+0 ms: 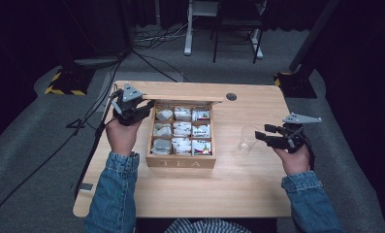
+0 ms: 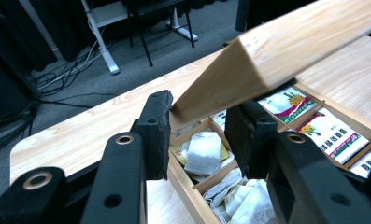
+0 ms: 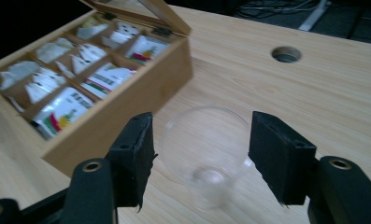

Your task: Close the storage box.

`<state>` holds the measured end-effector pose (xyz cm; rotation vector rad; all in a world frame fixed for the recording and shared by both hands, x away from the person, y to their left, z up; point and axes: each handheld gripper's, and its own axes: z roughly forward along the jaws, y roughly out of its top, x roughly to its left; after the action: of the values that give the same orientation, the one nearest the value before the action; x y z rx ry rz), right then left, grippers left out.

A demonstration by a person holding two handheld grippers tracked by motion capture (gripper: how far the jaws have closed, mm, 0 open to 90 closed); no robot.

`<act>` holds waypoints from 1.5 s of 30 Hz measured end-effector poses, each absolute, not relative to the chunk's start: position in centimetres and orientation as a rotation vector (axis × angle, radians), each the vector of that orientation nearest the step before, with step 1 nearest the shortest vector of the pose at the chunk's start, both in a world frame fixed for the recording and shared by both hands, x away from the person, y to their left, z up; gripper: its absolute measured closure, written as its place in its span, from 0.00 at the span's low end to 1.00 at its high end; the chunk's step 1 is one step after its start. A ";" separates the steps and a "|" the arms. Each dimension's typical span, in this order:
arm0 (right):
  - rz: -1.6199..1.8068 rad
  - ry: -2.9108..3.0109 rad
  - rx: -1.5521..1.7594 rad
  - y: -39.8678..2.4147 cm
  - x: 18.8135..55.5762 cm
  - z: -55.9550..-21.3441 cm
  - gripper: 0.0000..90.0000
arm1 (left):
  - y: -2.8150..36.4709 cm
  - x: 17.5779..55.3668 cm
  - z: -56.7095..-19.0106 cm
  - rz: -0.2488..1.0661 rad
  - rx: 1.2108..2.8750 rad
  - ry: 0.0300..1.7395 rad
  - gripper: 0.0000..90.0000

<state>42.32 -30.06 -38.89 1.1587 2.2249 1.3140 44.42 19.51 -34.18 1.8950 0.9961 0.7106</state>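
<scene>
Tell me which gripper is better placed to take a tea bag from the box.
Right gripper: its jaws are open and empty by the glass, while the left gripper is shut on the lid.

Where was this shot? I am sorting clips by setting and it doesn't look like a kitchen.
Probably a lab or recording studio: dark curtained walls, cables across the grey carpet, a hazard-striped stand base beside the table.

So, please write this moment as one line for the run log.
left gripper: shut on lid, holding tea box open | right gripper: open, above glass, not touching
</scene>
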 end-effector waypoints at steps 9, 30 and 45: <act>1.380 2.359 0.980 -23.7 42.4 -37.1 0.45 | 19.5 44.4 -34.1 0.711 1.910 0.987 0.68; 1.360 2.675 0.676 -8.8 43.8 -38.3 0.49 | 19.7 44.4 -34.2 0.693 1.932 0.960 0.67; 1.187 2.782 0.521 -2.0 44.4 -40.7 0.63 | 19.6 44.2 -34.2 0.705 1.956 0.957 0.66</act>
<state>44.35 -2.05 -40.69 0.5208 2.7816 1.1873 44.20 19.58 -34.23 1.9556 0.9568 0.7048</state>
